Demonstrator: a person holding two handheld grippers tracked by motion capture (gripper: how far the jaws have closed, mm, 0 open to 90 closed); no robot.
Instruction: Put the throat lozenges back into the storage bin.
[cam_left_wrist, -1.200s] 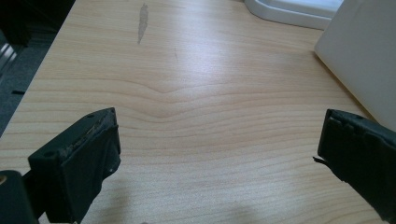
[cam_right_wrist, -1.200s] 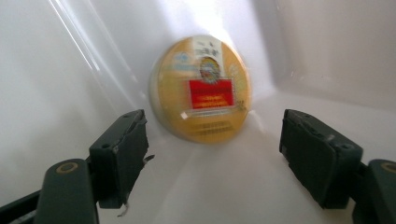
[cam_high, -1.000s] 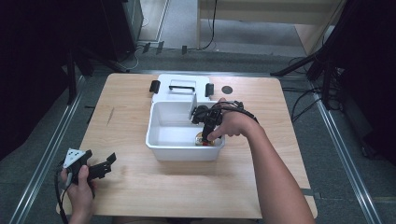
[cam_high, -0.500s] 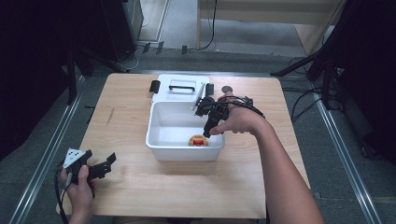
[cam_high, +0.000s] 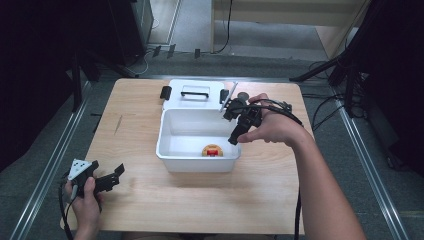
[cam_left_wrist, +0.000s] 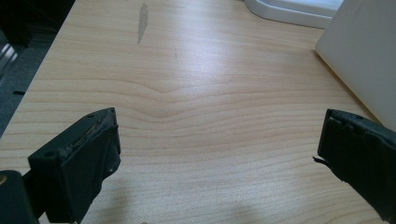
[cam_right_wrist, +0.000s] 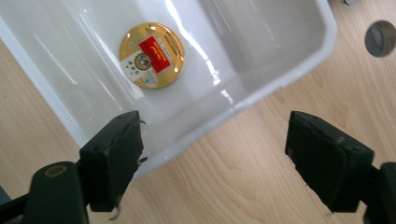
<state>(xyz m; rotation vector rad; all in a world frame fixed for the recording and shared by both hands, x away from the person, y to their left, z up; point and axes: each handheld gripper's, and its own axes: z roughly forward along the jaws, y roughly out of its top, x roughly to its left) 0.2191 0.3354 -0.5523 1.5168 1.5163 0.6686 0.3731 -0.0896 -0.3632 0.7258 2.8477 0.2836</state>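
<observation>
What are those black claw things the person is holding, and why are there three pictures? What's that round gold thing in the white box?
Those are grippers, tongs with two black jaws; a person holds one in each hand. One picture looks down from above the wooden table. The other two come from little cameras riding on each gripper, looking along its jaws.

From above, the left gripper rests low near the table's corner, jaws open, holding nothing. The right gripper is above the white tub; its jaws have just been opening and nothing is between them.

The round gold thing is a flat tin with a red label, lying on the tub's bottom. Behind the tub lies its white lid with a handle.
</observation>
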